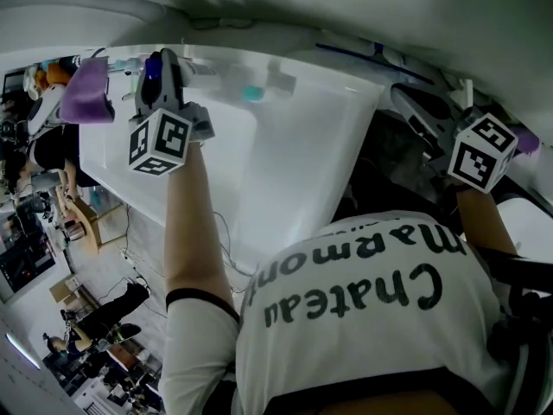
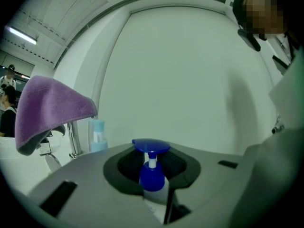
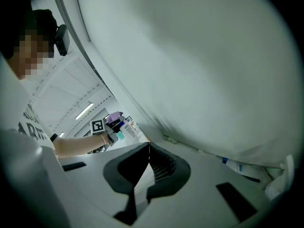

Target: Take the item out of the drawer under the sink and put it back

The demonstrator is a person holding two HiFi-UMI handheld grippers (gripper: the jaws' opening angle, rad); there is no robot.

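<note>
Head view: your left gripper (image 1: 164, 74) is up at ten o'clock, over the white sink counter (image 1: 294, 145), with the purple towel (image 1: 86, 93) at its nine o'clock.

Left gripper view: the jaws are clamped on the pump bottle (image 2: 153, 175), gripped low on the body so its blue head stands upright and clear. It's out of the drawer, with the return trip ahead. The faucet (image 2: 73, 137) sits at ten o'clock.

Right gripper view: your right gripper (image 3: 148, 148) has its jaws together on nothing, likely kept free for the drawer.

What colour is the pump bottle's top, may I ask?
Blue; the pump bottle's top shows best in the left gripper view.
</note>
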